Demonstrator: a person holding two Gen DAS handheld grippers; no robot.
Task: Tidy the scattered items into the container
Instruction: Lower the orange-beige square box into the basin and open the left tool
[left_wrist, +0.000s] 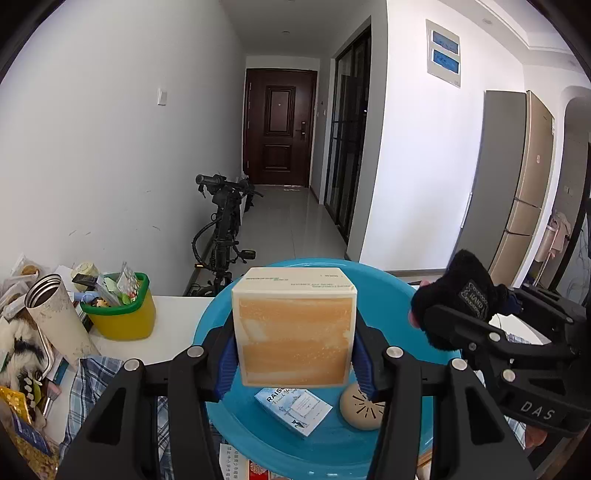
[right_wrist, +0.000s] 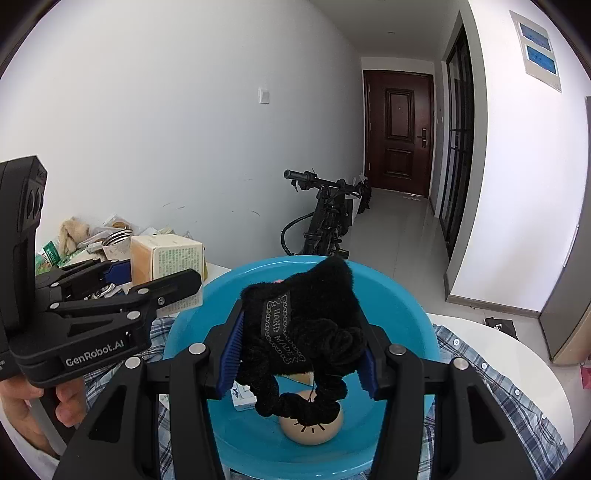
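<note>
My left gripper (left_wrist: 295, 363) is shut on a cream and orange box (left_wrist: 295, 325) and holds it above the blue basin (left_wrist: 402, 295). In the basin lie a small blue-white card box (left_wrist: 293, 408) and a beige round disc (left_wrist: 360, 406). My right gripper (right_wrist: 299, 363) is shut on a black fuzzy pouch with a scrunchie (right_wrist: 303, 325), held over the basin (right_wrist: 399, 295) above the disc (right_wrist: 310, 430). The right gripper (left_wrist: 443, 317) and pouch (left_wrist: 461, 291) show at the right of the left view. The left gripper (right_wrist: 147, 277) with its box (right_wrist: 166, 264) shows at the left of the right view.
A yellow-green tub (left_wrist: 118, 314) of small items, a steel-rimmed tumbler (left_wrist: 55, 317), a plush toy (left_wrist: 18, 350) and snack packs (left_wrist: 26, 435) crowd the table's left. A plaid cloth (right_wrist: 498, 387) lies under the basin. A bicycle (left_wrist: 221, 229) stands by the wall behind.
</note>
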